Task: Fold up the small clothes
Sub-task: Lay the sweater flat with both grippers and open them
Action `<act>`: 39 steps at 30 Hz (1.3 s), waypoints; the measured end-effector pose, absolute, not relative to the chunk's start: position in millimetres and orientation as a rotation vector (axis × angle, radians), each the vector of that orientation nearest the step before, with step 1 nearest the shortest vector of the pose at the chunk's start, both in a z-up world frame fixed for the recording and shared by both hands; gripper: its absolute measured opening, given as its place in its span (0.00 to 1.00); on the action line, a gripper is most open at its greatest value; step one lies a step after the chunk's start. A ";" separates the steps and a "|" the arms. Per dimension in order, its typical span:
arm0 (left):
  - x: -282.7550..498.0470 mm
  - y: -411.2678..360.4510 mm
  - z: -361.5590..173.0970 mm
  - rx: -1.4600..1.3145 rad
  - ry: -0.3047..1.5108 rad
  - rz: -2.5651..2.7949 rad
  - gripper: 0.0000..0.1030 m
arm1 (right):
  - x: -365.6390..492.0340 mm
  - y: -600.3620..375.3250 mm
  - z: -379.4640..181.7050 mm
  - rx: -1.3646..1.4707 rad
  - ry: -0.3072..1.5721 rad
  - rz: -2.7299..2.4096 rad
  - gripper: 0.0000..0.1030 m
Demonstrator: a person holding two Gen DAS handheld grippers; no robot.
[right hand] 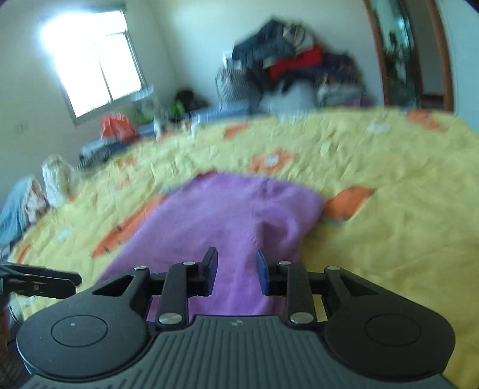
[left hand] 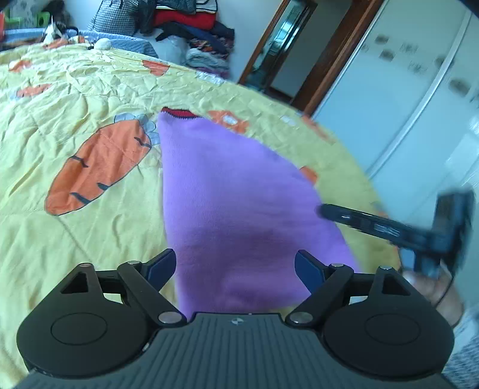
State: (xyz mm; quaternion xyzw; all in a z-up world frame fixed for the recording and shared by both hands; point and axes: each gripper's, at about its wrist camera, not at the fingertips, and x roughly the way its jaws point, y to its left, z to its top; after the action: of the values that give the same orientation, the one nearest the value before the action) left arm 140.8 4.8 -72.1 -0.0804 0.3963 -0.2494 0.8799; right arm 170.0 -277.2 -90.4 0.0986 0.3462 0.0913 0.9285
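Note:
A small purple knitted garment (left hand: 227, 185) with a red and black trim (left hand: 179, 113) at its far end lies flat on a yellow bedspread (left hand: 74, 89) printed with carrots. My left gripper (left hand: 235, 260) hangs over its near end, jaws wide open with nothing between them. In the left wrist view my right gripper (left hand: 389, 227) reaches in from the right, blurred, beside the garment's right edge. In the right wrist view the garment (right hand: 215, 215) shows a raised fold on its right side. My right gripper (right hand: 236, 260) stands narrowly open above it, pads apart and clear of the cloth.
A pile of clothes (left hand: 191, 18) is heaped beyond the bed's far edge. A wooden door frame (left hand: 284, 54) and a white wardrobe (left hand: 404, 104) stand at the right. A bright window (right hand: 92, 62) is at the left. A hand (left hand: 434, 287) holds the right gripper.

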 end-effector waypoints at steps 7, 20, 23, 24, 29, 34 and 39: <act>135.7 1.7 -95.9 -0.186 0.872 -0.485 0.90 | 120.3 -289.0 -73.6 0.201 0.647 0.194 0.31; 103.3 -33.2 -85.4 -0.007 0.800 -0.383 0.97 | 87.1 -260.0 -85.0 0.049 0.665 0.216 0.44; 100.1 -28.7 -75.2 0.014 0.784 -0.343 0.97 | 108.1 -253.5 -67.1 0.014 0.603 0.196 0.45; 93.7 -27.9 -69.6 0.021 0.781 -0.329 0.97 | 119.5 -250.9 -63.9 0.015 0.588 0.207 0.45; 97.7 -29.1 -65.5 0.037 0.775 -0.286 0.98 | 185.1 -238.2 -76.6 0.068 0.656 0.277 0.46; 100.1 -29.6 -64.4 0.029 0.776 -0.284 0.98 | 196.1 -231.5 -87.5 0.008 0.688 0.207 0.47; 98.4 -30.5 -66.2 0.025 0.780 -0.289 0.99 | 157.7 -223.7 -68.5 -0.013 0.606 0.216 0.63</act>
State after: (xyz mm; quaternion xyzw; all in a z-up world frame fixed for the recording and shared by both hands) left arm 98.4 -30.5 -66.2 0.0122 0.3790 -0.1404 0.9146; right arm 157.7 -223.7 -68.5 -0.0061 0.2980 0.1061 0.9486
